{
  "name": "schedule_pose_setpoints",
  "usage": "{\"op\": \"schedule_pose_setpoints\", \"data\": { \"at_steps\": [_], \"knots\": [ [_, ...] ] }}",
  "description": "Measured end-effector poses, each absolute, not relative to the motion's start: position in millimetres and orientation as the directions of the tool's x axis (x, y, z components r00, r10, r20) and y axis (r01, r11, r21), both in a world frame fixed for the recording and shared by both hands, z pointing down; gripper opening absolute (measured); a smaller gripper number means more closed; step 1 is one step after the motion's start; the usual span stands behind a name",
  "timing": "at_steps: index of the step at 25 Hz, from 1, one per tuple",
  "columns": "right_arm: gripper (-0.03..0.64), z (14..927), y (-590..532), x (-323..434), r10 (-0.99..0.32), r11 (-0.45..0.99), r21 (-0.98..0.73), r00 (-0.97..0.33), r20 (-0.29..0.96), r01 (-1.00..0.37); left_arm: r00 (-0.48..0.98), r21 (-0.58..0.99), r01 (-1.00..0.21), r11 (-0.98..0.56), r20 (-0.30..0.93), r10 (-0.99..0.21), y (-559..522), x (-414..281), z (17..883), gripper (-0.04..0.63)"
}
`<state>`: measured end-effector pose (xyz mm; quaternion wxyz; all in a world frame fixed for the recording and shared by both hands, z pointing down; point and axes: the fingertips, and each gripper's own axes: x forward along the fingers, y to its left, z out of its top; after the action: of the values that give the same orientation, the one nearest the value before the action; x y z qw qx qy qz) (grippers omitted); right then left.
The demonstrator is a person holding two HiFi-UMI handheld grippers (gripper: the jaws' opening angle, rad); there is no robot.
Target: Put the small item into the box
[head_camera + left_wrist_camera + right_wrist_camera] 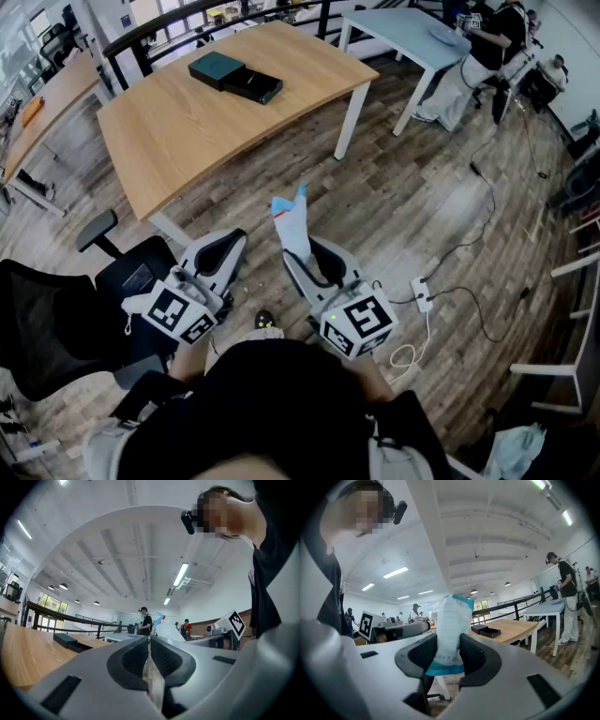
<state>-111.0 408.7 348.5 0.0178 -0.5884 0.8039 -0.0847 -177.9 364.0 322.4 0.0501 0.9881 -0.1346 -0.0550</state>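
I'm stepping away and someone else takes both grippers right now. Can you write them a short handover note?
Right hand-held gripper: shut on a white-and-blue packet, which stands upright in the jaws, over the floor short of the table.
Left hand-held gripper: jaws together, nothing in them.
Black box: on the wooden table. It looks open, with a teal piece, probably its lid, right beside it.
Done: the packet is in the grip.
Left: carry it to the table, lower it into the black box, release.
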Motion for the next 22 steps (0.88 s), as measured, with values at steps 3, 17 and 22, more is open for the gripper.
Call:
{"op": "schedule_pose_setpoints", "data": {
  "at_steps": [3, 17, 22],
  "knots": [
    [0.156, 352, 402, -110, -0.947, 0.295, -0.168, -0.311, 0.079, -0.941, 0.958, 0.114, -0.261, -0.959, -0.094, -0.272, 357, -177, 325, 0.025],
    [0.158, 356, 344, -111, -0.952, 0.264, -0.175, -0.285, 0.109, -0.949, 0.963, 0.138, -0.236, -0.962, -0.098, -0.250, 294, -178, 332, 0.025],
    [0.158, 357, 329, -108, -0.961, 0.223, -0.162, -0.245, 0.131, -0.961, 0.966, 0.170, -0.221, -0.960, -0.100, -0.240, 275, -181, 340, 0.025]
  ]
}}
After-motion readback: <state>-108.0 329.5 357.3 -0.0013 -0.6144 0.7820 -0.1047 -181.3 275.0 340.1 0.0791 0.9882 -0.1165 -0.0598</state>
